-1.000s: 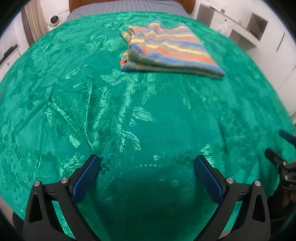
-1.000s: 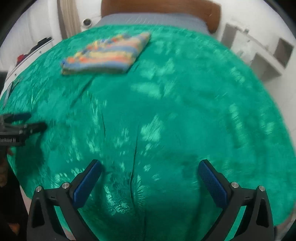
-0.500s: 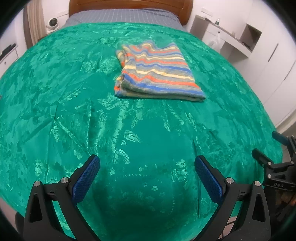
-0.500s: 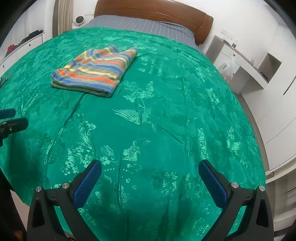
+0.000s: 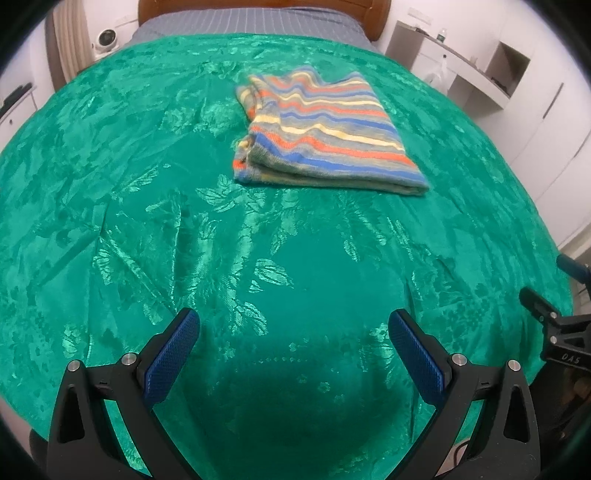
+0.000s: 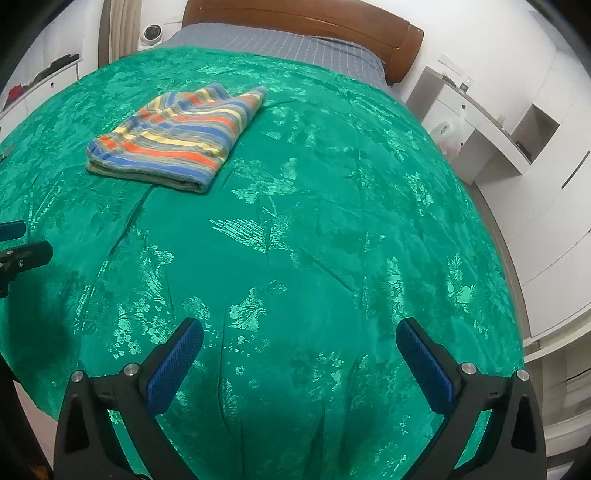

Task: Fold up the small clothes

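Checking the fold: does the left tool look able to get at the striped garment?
Probably yes: the left tool is open, and only bare green bedspread lies before the striped garment.

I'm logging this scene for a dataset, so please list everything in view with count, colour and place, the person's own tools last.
striped garment: one, folded, blue, orange, yellow and grey stripes, lying on the far middle of the bed cover
bed cover: one, shiny green with a floral pattern, spread over the bed
sheet: one, grey-blue, bare at the head of the bed
headboard: one, brown wood, at the far end
shelf unit: one, white, against the right wall
fan: one, small, white, far left by the headboard
left gripper: one, black with blue fingers, open, over the near cover
right gripper: one, black with blue fingers, open, over the near cover
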A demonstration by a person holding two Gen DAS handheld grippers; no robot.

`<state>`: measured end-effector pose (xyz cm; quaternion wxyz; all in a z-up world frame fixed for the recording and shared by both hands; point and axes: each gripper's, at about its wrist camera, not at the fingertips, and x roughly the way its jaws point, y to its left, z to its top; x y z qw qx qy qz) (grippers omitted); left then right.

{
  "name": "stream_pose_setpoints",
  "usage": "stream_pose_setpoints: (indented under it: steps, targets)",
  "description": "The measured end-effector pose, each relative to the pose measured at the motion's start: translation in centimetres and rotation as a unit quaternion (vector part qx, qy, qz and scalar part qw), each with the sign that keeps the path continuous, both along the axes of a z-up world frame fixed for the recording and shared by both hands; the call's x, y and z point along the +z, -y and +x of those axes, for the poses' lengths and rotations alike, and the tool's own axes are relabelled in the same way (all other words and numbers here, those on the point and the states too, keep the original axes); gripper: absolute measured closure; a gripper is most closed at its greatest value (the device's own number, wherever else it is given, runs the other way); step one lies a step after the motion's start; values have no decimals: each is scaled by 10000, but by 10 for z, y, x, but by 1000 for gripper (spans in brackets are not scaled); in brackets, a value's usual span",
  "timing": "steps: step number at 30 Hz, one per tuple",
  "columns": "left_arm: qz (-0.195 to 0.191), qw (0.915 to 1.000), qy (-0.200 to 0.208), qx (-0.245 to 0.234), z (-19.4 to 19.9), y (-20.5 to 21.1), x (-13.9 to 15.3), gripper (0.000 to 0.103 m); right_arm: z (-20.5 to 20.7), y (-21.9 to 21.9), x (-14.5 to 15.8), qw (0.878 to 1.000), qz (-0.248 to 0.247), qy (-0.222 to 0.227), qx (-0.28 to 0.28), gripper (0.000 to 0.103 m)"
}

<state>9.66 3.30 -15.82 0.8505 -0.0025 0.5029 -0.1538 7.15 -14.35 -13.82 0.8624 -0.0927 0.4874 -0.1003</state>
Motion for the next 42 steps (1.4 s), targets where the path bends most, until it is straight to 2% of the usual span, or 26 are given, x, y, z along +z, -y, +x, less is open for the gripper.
stream_pose_setpoints:
  steps: [17, 20, 24, 26, 27, 30, 31, 32, 34, 36, 38, 39, 41, 42]
  targets:
    - [58, 9999, -63, -90, 22, -4, -4, 1, 15, 4, -7, 9999, -95, -120, 18, 0]
    - [-4, 10000, 72, 36, 47, -17, 8, 1, 27, 9, -5, 9998, 136, -34, 135, 0]
    - [-565, 9981, 147, 215, 109, -34, 29, 1, 60, 23, 7, 9965, 749, 241, 280, 0]
    - [-830, 9964, 49, 148, 138, -33, 29, 1, 85, 33, 15, 9893, 1339, 446, 358, 0]
    - [-962, 9953, -23, 140, 155, -31, 27, 1, 104, 39, 19, 9803, 1831, 603, 427, 0]
    - [-1289, 9905, -436, 214, 201, -26, 6, 1, 150, 49, 18, 9536, 2849, 800, 558, 0]
    - [-1356, 9885, -603, 278, 216, -24, -3, 1, 174, 52, 12, 9413, 3230, 801, 567, 0]
    - [-1380, 9872, -731, 318, 226, -23, -10, 1, 187, 51, 7, 9349, 3417, 770, 580, 1]
    - [-1306, 9863, -952, 321, 246, -18, -24, 2, 226, 49, -12, 9150, 3945, 542, 639, 4]
    - [-1190, 9884, -920, 202, 254, -12, -27, 2, 257, 46, -33, 9011, 4283, 326, 587, 13]
    - [-1009, 9916, -813, 16, 260, -4, -26, 2, 283, 42, -53, 8916, 4495, 171, 519, 17]
    - [-939, 9925, -782, -53, 264, -1, -26, 2, 295, 39, -65, 8846, 4637, 82, 484, 27]
    - [-877, 9933, -728, -177, 265, 6, -26, 9, 305, 30, -76, 8740, 4833, -12, 504, 40]
    - [-868, 9934, -707, -265, 265, 10, -26, 24, 307, 20, -78, 8783, 4750, -63, 546, 49]
